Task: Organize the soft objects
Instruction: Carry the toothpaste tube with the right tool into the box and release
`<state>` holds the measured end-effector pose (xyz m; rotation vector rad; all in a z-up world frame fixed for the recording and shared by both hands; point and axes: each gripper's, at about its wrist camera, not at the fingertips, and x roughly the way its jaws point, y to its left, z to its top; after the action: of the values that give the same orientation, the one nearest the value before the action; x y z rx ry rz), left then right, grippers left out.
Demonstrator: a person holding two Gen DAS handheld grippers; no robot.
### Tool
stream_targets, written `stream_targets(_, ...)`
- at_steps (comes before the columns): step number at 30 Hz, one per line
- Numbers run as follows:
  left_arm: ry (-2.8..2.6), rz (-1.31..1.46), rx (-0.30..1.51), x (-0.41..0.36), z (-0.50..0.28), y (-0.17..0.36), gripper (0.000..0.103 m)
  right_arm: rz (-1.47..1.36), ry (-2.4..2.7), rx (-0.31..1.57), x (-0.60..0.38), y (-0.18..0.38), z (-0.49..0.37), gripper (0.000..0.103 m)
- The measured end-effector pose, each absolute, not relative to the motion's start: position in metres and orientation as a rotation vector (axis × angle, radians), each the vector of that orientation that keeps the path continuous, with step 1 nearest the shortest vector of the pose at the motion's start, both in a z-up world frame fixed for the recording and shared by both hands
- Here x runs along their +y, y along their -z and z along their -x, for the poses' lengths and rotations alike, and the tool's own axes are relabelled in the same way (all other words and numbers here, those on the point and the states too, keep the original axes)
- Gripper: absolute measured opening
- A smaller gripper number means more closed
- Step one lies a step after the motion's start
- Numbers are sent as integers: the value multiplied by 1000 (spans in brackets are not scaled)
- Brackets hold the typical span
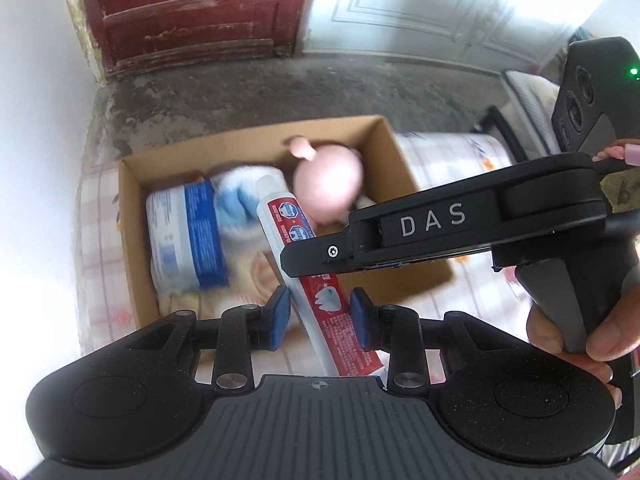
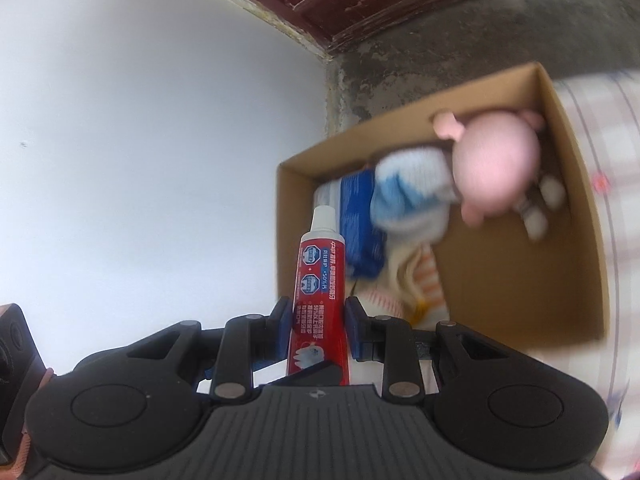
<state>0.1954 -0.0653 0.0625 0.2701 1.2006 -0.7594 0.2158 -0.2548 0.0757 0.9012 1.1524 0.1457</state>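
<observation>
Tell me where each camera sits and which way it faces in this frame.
Left wrist: on the left tool, looking steeply down along its blue pads at the toothpaste tube between them and the cardboard box beyond; the right tool and a hand on its handle cross in from the right.
Right wrist: on the right tool, looking down at the same box; its own fingers show, clamped on the tube.
Shared: tube, box, pink plush toy.
</observation>
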Motion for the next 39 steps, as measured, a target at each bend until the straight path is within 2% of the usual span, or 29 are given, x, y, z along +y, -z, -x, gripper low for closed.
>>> stream_targets(7,693,-245,1236,-79,-256,-13,32,-902,-179,1195,-268,-14,-275,31)
stream_targets(14,632,-288,1334,-86,-281,41,32,-833,-231,1298,-256,41,-299,31)
stream_targets(22,631,-289,1391,-87,-270,52,38,-781,-234,1373,-241,70,-302,32)
stream_targets(26,633,-282,1379,-85,-266,45,41,-799,-208,1354,-249,62,-298,34)
stream_targets(29,635,-266,1358,-82,-262,37,43,-805,-187,1309,-258,44,-287,46)
stream_targets(31,637,-251,1344,-79,-258,27,43,-813,-176,1259,-265,27,-274,47)
stream_targets(34,651,-228,1323,-75,-251,13,44,-863,-145,1176,-282,1,-244,48)
stream_targets(39,693,-213,1299,-70,-229,-8,44,-961,-50,1031,-316,-42,-177,54)
